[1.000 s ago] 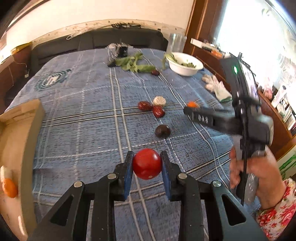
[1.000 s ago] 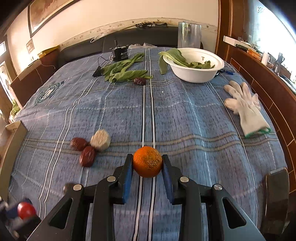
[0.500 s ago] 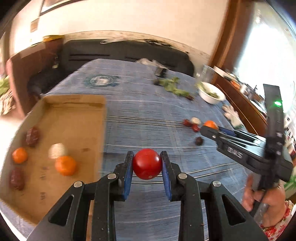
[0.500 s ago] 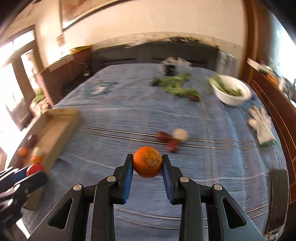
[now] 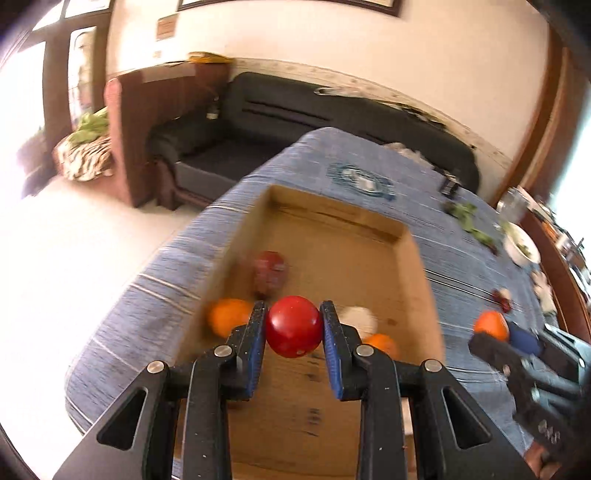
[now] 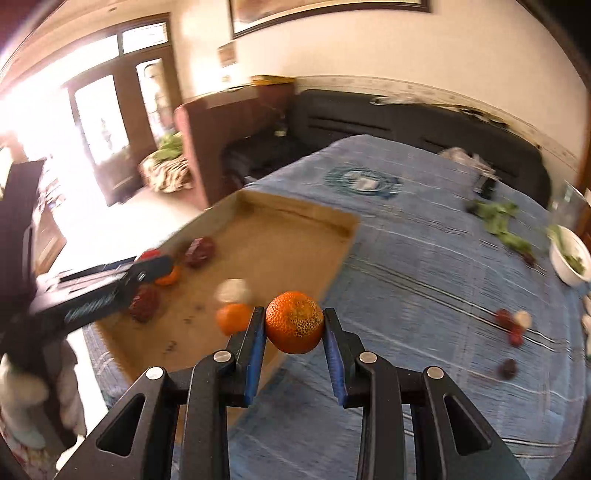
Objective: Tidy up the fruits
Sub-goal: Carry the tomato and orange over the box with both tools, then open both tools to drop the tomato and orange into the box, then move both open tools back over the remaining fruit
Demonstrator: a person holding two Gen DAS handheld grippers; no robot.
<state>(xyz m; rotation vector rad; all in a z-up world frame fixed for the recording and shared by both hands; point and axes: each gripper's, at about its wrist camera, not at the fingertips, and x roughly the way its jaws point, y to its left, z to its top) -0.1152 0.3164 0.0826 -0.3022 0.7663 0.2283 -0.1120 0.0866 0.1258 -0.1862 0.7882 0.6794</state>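
A blue plaid cloth (image 6: 424, 266) covers the worktop, with a black sofa (image 5: 295, 110) beyond it. On the cloth sits a shallow cardboard box (image 5: 369, 229). The left gripper (image 5: 293, 326) hangs over the box, clamped on a red tomato (image 5: 293, 326). The right gripper (image 6: 294, 323) grips an orange (image 6: 294, 323) just beside the box's edge. Inside lie two oranges, dark red fruits and a pale one.

No text can be read: the round emblem on the blue cloth (image 6: 362, 181) and the wall notice (image 5: 167, 28) are too blurred.
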